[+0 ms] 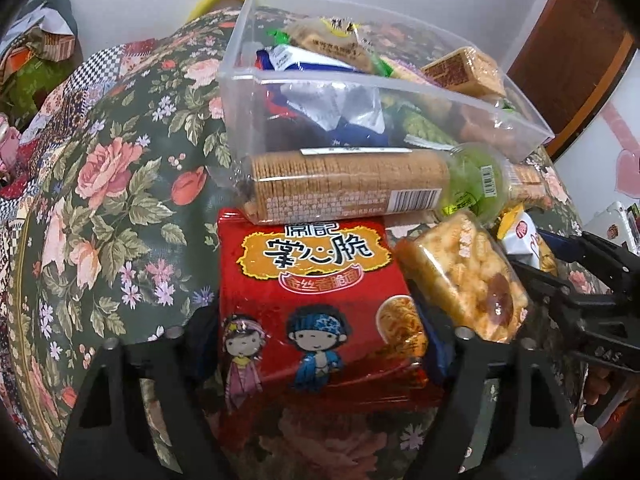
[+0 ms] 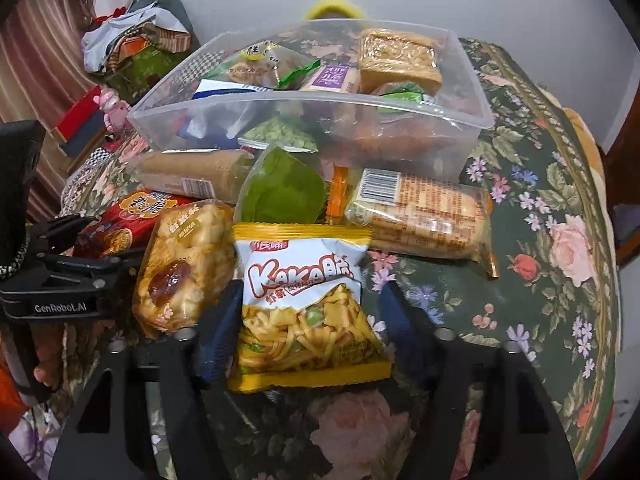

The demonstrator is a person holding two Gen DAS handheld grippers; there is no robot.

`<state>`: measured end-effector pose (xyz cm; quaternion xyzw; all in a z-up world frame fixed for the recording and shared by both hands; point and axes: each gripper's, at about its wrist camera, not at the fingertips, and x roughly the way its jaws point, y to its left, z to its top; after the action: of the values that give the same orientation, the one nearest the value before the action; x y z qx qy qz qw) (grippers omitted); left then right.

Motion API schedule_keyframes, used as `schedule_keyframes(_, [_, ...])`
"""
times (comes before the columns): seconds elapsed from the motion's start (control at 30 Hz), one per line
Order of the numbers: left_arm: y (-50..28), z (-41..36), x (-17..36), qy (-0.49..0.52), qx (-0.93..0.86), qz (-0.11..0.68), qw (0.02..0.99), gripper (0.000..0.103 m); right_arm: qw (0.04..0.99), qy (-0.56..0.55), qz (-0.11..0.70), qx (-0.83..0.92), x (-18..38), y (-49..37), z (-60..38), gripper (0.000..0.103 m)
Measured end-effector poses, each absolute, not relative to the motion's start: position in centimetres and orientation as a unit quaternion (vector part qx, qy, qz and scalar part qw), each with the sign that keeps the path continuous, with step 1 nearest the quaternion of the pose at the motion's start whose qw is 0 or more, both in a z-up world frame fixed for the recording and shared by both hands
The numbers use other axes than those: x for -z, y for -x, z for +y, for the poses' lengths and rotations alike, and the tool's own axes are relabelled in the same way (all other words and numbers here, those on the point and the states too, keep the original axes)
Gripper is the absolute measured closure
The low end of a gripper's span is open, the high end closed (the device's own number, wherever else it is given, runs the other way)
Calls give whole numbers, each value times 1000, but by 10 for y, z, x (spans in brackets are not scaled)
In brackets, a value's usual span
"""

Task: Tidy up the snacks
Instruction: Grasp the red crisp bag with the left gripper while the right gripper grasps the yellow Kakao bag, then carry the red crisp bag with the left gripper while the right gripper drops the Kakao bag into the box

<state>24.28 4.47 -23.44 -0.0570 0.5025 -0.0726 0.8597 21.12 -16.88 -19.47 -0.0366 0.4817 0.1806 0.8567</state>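
A red snack packet (image 1: 320,280) with cartoon figures lies flat on the floral tablecloth, and my left gripper (image 1: 316,320) is shut on it, its blue pads against both side edges. My right gripper (image 2: 306,304) is shut on a yellow and white Kaka snack packet (image 2: 304,292) resting on the cloth. Behind both stands a clear plastic bin (image 2: 320,100) holding several wrapped snacks. Between the two packets lies a wrapped puffed-rice cake (image 2: 180,264) with a jam centre.
In front of the bin lie a roll of round crackers (image 1: 340,184), a green jelly cup (image 2: 284,192) and a pack of square crackers (image 2: 424,220). The floral tablecloth (image 2: 540,240) shows to the right. Clutter (image 2: 132,48) sits off the table's far left.
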Motion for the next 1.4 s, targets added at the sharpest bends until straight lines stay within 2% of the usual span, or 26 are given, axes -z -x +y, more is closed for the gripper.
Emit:
schedule_keyframes(0.1, [-237,43,230,50,69,495,864,33,858,22,480,-182,194,-211,-175,55])
schedule_keyframes(0.2, [-231,44,228,50,68,494,865,34,859,10,480,-180,192,-207,-181,57])
schedule_keyframes(0.63, [-193,51,211,50,75,492,866,34,873,11,457,-169,170,-188,-195,57])
schedule_keyframes(0.87, [-177,48,176,40,73,455,887,34,884,7,436,-169,153,-185,-196,57])
schedule_keyframes(1.4, [-214,53,123,51,74,394,915,34,905,0,387,-178,117,-208,-187,57])
